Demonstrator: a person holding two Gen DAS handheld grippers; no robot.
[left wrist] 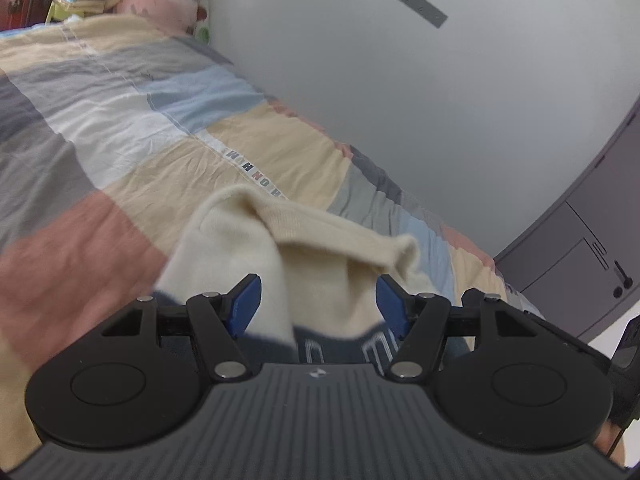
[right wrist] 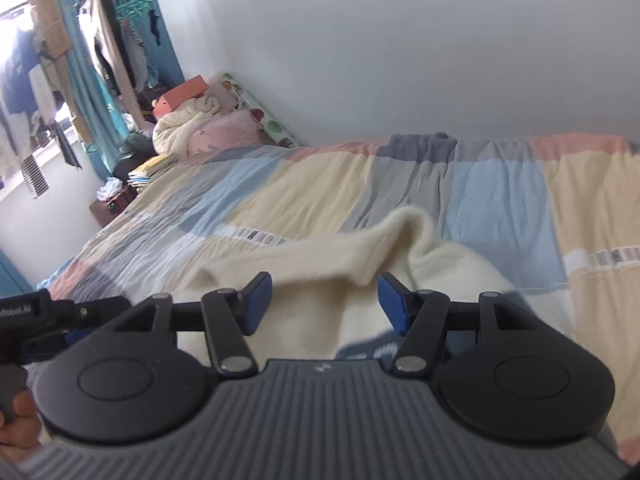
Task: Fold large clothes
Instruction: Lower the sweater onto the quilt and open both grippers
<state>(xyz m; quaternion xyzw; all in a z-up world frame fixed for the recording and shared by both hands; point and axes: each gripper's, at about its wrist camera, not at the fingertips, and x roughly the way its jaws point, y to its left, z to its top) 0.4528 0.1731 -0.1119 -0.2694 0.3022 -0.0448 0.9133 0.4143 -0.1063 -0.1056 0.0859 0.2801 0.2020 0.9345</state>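
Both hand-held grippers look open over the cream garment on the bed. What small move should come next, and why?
Probably lower the left hand-held gripper and right hand-held gripper to re-grip the cream garment: both stand open, and its fold lies bunched on the quilt.

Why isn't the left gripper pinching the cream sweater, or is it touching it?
Apart. The left wrist view shows the left gripper open, its blue pads clear of the cream sweater.

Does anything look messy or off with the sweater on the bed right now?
Yes. The cream sweater lies bunched on the patchwork quilt, its top edge humped into a ridge with a loose fold rather than flat. Both grippers are open, not holding it.
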